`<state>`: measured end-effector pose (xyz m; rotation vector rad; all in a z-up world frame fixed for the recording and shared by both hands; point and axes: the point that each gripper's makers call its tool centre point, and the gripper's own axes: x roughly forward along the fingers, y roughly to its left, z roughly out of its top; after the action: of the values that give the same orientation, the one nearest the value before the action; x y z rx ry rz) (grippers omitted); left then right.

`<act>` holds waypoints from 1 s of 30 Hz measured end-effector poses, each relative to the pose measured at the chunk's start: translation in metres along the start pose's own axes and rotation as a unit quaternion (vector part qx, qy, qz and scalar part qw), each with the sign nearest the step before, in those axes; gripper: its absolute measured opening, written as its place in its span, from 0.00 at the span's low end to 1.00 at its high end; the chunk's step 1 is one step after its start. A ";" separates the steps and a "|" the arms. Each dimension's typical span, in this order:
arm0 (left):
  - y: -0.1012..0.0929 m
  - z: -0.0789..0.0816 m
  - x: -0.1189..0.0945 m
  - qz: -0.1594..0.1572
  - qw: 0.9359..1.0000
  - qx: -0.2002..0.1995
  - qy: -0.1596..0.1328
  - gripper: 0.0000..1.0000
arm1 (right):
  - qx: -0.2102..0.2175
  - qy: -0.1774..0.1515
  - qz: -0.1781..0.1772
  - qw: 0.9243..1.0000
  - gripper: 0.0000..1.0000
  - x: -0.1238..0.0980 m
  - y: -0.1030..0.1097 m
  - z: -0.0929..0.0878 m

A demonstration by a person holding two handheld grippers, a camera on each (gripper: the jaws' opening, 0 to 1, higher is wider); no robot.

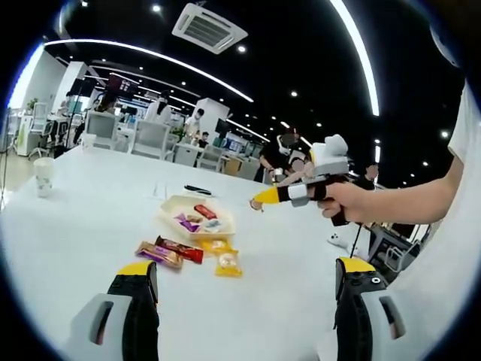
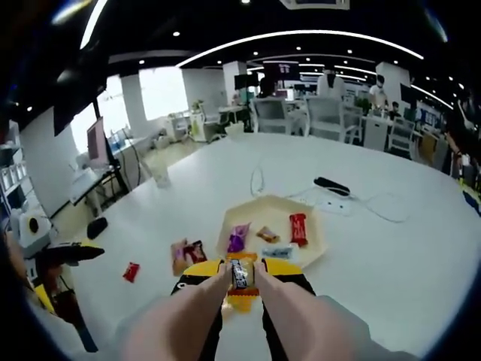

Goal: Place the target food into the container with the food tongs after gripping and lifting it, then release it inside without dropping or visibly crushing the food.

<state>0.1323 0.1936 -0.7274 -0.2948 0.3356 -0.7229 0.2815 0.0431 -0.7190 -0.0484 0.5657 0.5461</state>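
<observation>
In the right gripper view the right gripper (image 2: 242,280) has its yellow-tipped jaws drawn narrow around a small dark-wrapped candy bar (image 2: 239,274), which stands between the tips, held above the white bench (image 2: 391,256). Just beyond the tips lies the shallow beige tray (image 2: 316,252), with a purple-wrapped sweet (image 2: 238,238), a small orange-brown sweet (image 2: 267,234), a red bar (image 2: 298,228) and a pale wrapped piece (image 2: 278,252) inside it. Beside the tray, on its left in this view, two wrapped snacks (image 2: 186,254) lie on the bench, and farther from the tray a small red packet (image 2: 131,271) lies alone. Beyond the tray a black remote-like object (image 2: 331,185) rests by a white cable (image 2: 259,180).

In the left gripper view the left gripper (image 1: 248,282) has its jaws spread wide, with nothing between them. The right gripper (image 1: 263,198), gripped by a hand (image 1: 347,201), hovers to the right of the tray (image 1: 171,218) and above the bench (image 1: 98,226). Nearer than the tray lie a purple-and-red pair of bars (image 1: 170,251) and yellow-wrapped snacks (image 1: 224,256). A paper cup (image 1: 43,177) stands well apart from the tray.
</observation>
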 end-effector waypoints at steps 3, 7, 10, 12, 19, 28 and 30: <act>0.001 -0.001 -0.002 0.002 1.000 -0.001 0.001 0.99 | 0.002 -0.003 -0.002 1.000 0.18 0.002 0.000 0.002; 0.001 -0.001 -0.003 0.002 1.000 -0.001 0.002 0.99 | 0.005 -0.007 -0.004 1.000 0.18 0.003 -0.001 0.005; 0.001 -0.001 -0.002 0.001 1.000 -0.002 0.002 0.99 | 0.005 -0.009 -0.007 1.000 0.18 0.004 -0.002 0.007; 0.002 0.000 -0.002 0.002 1.000 -0.002 0.001 0.99 | 0.006 -0.011 -0.009 1.000 0.18 0.004 -0.004 0.010; 0.002 0.001 0.001 0.000 1.000 -0.004 0.004 0.99 | 0.012 -0.018 -0.018 1.000 0.18 0.008 -0.011 0.018; 0.007 0.000 0.004 -0.001 1.000 -0.006 0.007 0.99 | 0.018 -0.021 -0.024 0.999 0.18 0.014 -0.015 0.022; 0.008 -0.001 0.004 -0.002 1.000 -0.007 0.008 0.99 | 0.018 -0.022 -0.025 0.999 0.18 0.015 -0.015 0.022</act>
<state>0.1395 0.1962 -0.7319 -0.3024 0.3559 -0.7267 0.3109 0.0414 -0.7101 -0.0165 0.5306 0.4861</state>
